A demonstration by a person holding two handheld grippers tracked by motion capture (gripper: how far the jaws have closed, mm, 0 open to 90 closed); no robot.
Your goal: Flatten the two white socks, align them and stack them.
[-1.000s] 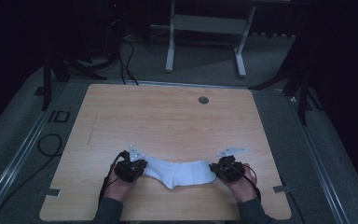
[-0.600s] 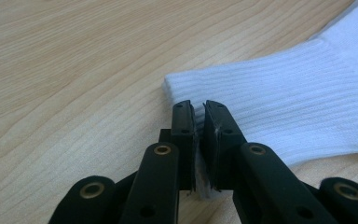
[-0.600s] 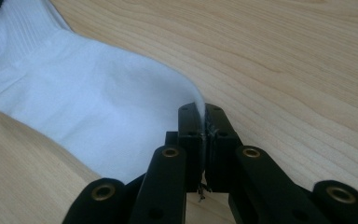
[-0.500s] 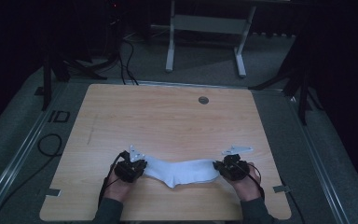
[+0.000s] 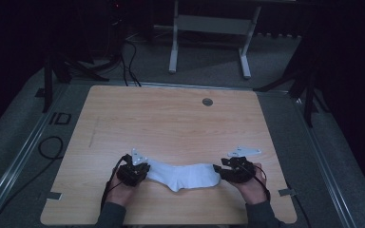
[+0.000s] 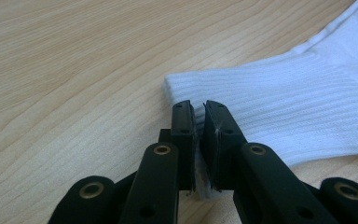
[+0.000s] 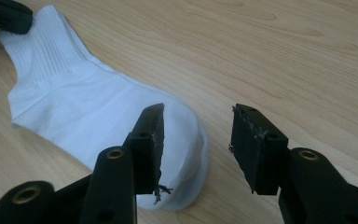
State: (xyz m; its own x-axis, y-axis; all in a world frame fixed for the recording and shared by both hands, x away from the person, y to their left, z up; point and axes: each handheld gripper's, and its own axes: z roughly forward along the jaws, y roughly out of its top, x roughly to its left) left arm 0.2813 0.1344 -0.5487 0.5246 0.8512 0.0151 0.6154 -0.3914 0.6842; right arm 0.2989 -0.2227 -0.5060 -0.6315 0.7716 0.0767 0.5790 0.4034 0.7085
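Left fingers (image 6: 214, 135) clamped on white sock (image 5: 185, 175) cuff; right fingers (image 7: 256, 149) apart, just opened, over its toe.

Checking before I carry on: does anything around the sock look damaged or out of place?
Only wear: the right gripper has frayed pad edges, with loose threads hanging off its fingertips. Its jaws have just opened off the sock, which lies flat on the table.

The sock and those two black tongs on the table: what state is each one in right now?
White sock: lying flat on the wooden table, stretched sideways, cuff end pinched.
Left tongs: shut on the sock's ribbed cuff.
Right tongs: jaws have just been opening and stand wide apart at the toe end, no longer gripping the sock.
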